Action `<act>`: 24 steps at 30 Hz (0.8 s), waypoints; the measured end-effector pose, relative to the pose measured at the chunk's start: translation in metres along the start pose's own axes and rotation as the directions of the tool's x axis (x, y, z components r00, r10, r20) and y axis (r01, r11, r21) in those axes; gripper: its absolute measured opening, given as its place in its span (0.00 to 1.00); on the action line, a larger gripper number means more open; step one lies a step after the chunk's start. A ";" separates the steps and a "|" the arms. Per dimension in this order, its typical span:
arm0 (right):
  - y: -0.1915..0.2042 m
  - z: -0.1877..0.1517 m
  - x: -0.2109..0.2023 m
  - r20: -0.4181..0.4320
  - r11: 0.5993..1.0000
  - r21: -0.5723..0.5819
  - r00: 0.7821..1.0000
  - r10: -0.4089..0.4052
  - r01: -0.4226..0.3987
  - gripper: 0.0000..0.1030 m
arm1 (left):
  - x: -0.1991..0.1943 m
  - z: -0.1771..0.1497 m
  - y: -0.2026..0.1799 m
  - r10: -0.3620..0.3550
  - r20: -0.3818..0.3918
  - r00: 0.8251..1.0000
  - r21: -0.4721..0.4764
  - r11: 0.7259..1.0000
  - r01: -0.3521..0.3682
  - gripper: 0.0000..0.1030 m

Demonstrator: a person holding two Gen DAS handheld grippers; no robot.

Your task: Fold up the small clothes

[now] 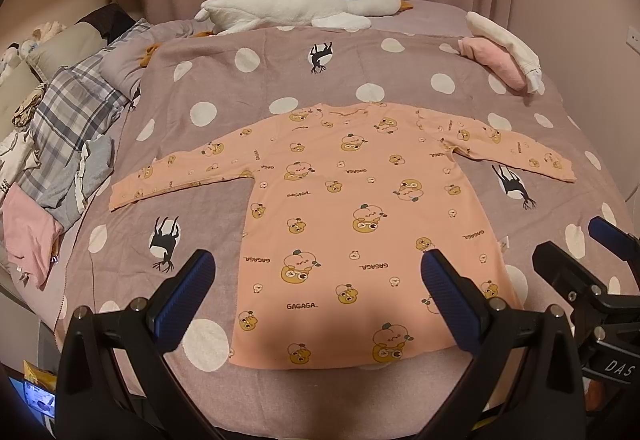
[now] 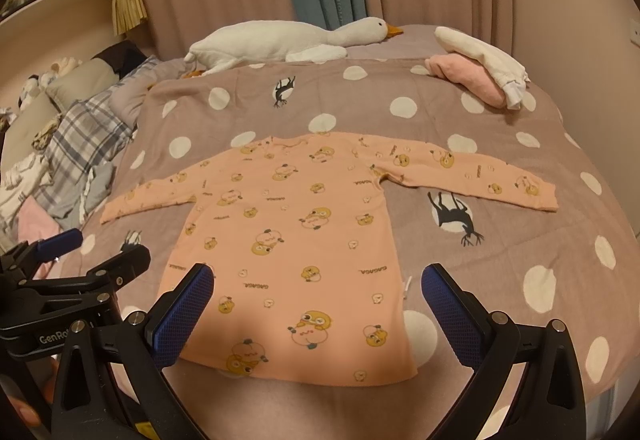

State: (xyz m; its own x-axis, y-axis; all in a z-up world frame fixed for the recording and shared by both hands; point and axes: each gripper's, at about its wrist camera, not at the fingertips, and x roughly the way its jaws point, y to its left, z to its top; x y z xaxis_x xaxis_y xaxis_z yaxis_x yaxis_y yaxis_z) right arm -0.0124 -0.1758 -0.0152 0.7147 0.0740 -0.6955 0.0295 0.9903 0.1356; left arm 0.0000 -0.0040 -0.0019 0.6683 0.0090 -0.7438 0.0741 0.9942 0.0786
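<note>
Both the left gripper (image 1: 316,272) and right gripper (image 2: 318,286) hover with fingers spread; thin peach cartoon-print long-sleeved shirt (image 1: 352,224) (flat on the dotted mauve bedspread (image 1: 224,80)) could bunch if pinched with it

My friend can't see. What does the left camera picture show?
A peach cartoon-print shirt lies flat, sleeves spread, on a dotted blanket. The open left gripper hovers over its hem, with a white goose plush behind.

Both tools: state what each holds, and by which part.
Nothing is held. The left tool and right tool are both open above the pink shirt, which lies flat on the bed, ungripped.
</note>
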 end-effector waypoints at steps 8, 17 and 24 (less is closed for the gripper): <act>0.002 0.000 0.000 -0.004 1.000 0.001 1.000 0.003 -0.003 1.00 | 0.000 0.000 0.001 0.001 0.000 1.000 0.001 1.000 -0.001 1.00; 0.001 0.000 0.001 -0.006 1.000 0.002 1.000 0.003 -0.003 1.00 | 0.000 0.000 0.001 0.000 0.001 1.000 0.001 1.000 0.000 1.00; 0.002 0.000 0.001 -0.008 1.000 0.003 1.000 0.004 -0.004 1.00 | -0.001 0.000 0.001 0.001 0.001 1.000 0.001 1.000 -0.001 1.00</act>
State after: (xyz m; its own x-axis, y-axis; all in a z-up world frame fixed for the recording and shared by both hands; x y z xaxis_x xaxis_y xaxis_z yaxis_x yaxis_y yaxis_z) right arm -0.0116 -0.1743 -0.0152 0.7095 0.0790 -0.7002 0.0288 0.9896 0.1408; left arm -0.0001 -0.0028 -0.0013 0.6693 0.0093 -0.7429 0.0746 0.9940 0.0797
